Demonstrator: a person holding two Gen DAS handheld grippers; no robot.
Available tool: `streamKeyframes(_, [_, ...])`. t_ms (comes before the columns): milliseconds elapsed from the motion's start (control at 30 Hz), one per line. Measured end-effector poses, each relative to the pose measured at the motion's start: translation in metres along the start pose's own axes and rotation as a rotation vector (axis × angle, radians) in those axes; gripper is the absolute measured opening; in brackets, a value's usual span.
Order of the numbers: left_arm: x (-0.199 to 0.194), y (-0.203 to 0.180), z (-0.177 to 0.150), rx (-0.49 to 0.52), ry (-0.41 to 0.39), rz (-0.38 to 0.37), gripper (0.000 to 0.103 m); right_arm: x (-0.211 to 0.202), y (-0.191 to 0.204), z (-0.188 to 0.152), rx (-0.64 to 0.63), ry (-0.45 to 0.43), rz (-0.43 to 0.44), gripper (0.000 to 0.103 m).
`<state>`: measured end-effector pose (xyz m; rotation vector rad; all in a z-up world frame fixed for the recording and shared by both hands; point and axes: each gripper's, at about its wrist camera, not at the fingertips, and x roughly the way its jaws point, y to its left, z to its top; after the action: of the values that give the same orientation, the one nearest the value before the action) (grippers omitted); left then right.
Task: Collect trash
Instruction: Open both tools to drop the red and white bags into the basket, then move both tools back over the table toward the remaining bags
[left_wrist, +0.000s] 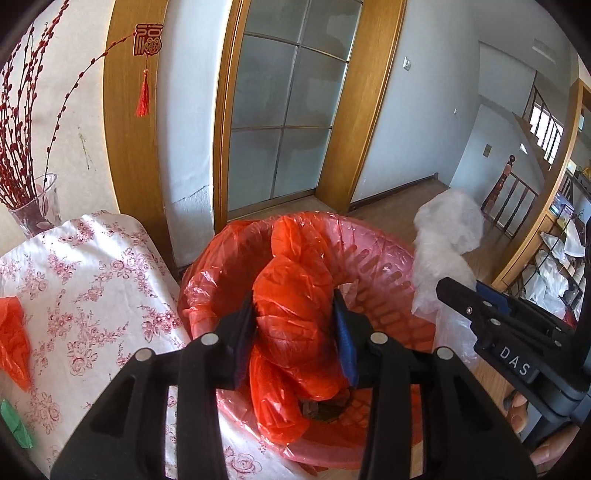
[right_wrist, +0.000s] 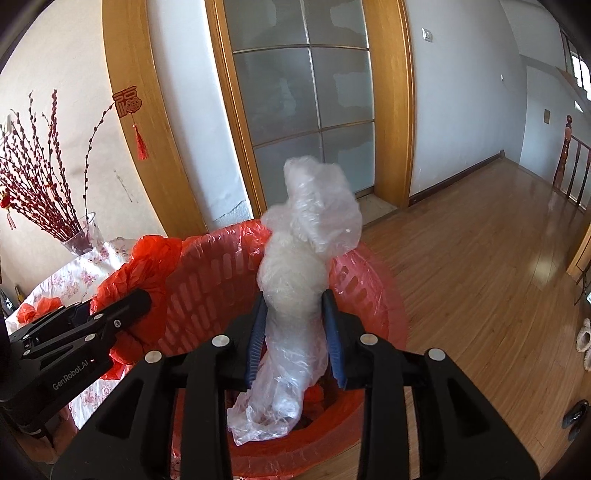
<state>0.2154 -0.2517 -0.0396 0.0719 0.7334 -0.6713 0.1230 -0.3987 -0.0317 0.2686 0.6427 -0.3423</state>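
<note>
Biggest thing here is the red basket with its red liner. It sits right below and ahead of both grippers, so this is the drop-off step of the trash run.

The left gripper has a twisted orange plastic bag standing up between its pads. Both pads look to be against it, so I'd call that a grip. The bag's tail already hangs down inside the basket.

The right gripper is over the same basket with a clear plastic wad between its fingers. The wad touches near the fingertips, but lower down it narrows, so I can't tell if it's really pinched.

Next move, I reckon: spread the jaws fully and let both bundles fall in, maybe dipping lower first, since they're light and could catch on the rim.

More is left for later, I think. Off to the left gripper's left, on the floral tablecloth, lie an orange scrap and a small green scrap.
</note>
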Motion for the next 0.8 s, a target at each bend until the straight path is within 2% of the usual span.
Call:
streamKeyframes(67, [0.002, 0.001, 0.0, -0.002, 0.003, 0.001, 0.045, 0.0, -0.001, 0.0, 0.003, -0.001, 0.0, 0.045])
streamKeyframes(100, [0.003, 0.002, -0.001, -0.002, 0.005, 0.002, 0.046, 0.0, -0.002, -0.001, 0.003, -0.003, -0.003, 0.046])
streamKeyframes(367, [-0.005, 0.012, -0.005, -0.018, -0.007, 0.042, 0.054, -0.003, -0.005, -0.004, -0.001, -0.005, -0.031, 0.047])
streamKeyframes(533, [-0.026, 0.031, -0.011, -0.039, -0.039, 0.12, 0.056, -0.007, 0.001, -0.006, -0.032, -0.015, -0.047, 0.047])
streamKeyframes(600, [-0.038, 0.042, -0.013, -0.051, -0.058, 0.156, 0.058, -0.01, 0.005, -0.007, -0.048, -0.019, -0.046, 0.05])
streamKeyframes(633, [-0.046, 0.049, -0.014, -0.06, -0.069, 0.177, 0.059, -0.011, 0.009, -0.007, -0.056, -0.023, -0.041, 0.053])
streamKeyframes(800, [-0.086, 0.08, -0.023, -0.087, -0.124, 0.294, 0.06, -0.016, 0.034, -0.012, -0.101, -0.024, 0.006, 0.054])
